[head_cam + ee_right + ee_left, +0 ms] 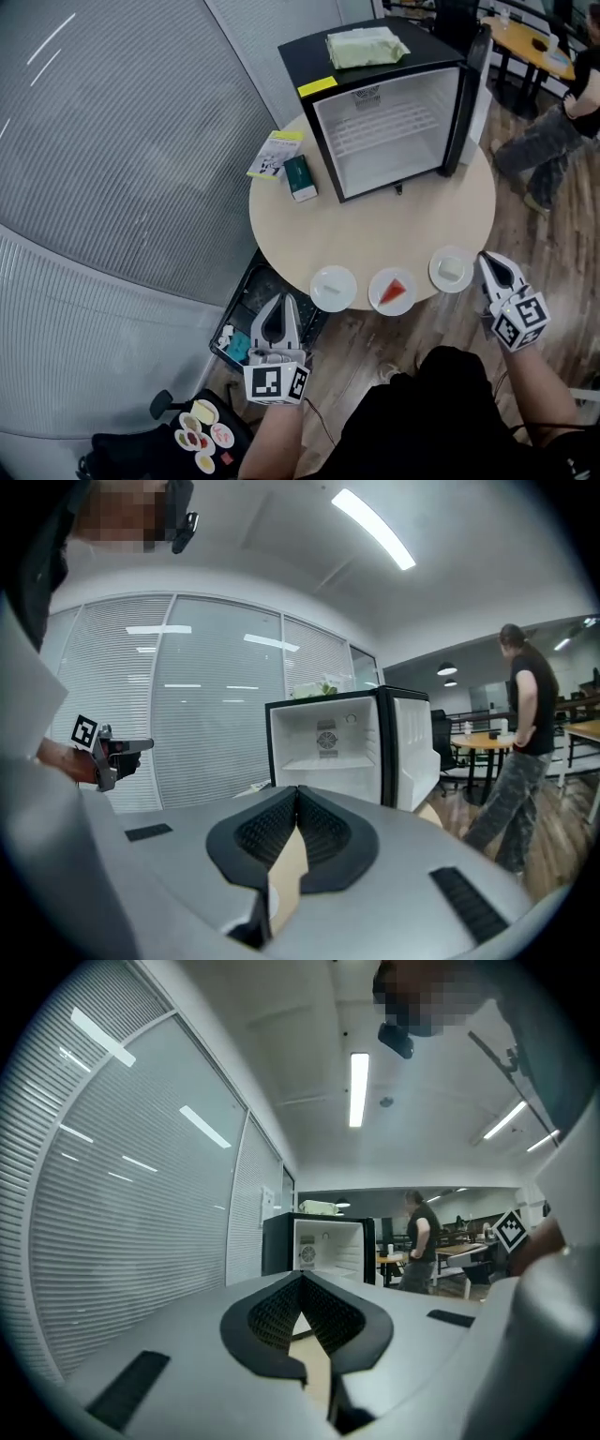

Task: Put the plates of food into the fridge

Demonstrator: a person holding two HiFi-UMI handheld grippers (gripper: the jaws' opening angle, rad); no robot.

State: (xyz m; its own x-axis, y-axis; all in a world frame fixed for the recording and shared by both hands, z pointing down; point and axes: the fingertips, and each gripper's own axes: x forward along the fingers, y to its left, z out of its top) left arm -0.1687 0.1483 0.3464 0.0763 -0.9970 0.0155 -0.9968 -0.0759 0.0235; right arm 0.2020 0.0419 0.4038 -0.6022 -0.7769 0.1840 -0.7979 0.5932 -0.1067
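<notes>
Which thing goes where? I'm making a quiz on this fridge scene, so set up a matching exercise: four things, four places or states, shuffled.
Things:
1 pale green cloth
2 dark green box
3 plate with red wedge
4 mini fridge

Places or states:
a door open
b on the fridge's top
c on the table, left of the fridge
d middle of the plate row

Pairs: 1-b, 2-c, 3-d, 4-a.
</notes>
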